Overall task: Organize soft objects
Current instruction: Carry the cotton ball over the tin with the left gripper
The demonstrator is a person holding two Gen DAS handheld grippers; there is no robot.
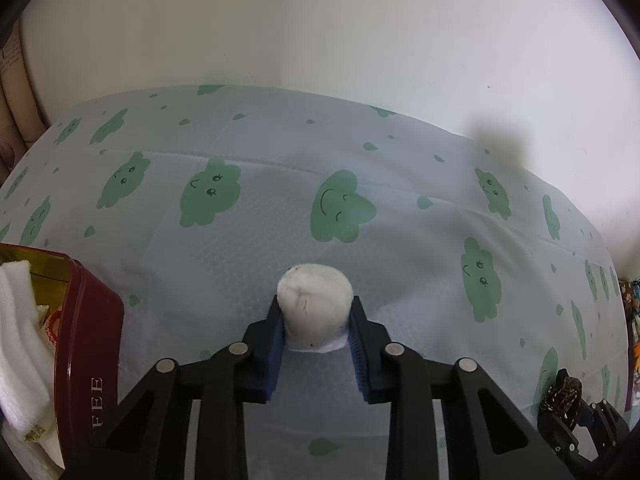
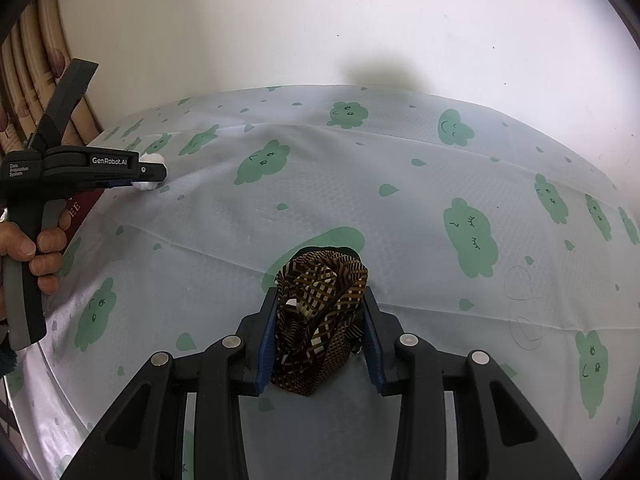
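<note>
While gripping its handle, a hand (image 2: 34, 252) at far left of the right wrist view holds the left gripper (image 1: 316, 322) angled down at the tablecloth (image 1: 248, 240); fingers wrap the grey handle, thumb on the near side. Body reads "GenRobot.AI", plus small print "Data Acquisition System". Left claw is clamped on a white roll (image 1: 314, 304), blue pads pressing both sides; the roll stands on end w/ its base on the cloth, just right of a red tin (image 1: 90, 344). Tin side shows "FEE", rest cut off; white cloth (image 1: 18, 344) hangs over its rim. Right gripper (image 2: 320, 320) also points down, claw closed on a brown check cloth (image 2: 320, 320), bunched btwn the pads over the green-cloud cloth. Both grippers well apart. Wall (image 2: 320, 20) behind is plain white.
</note>
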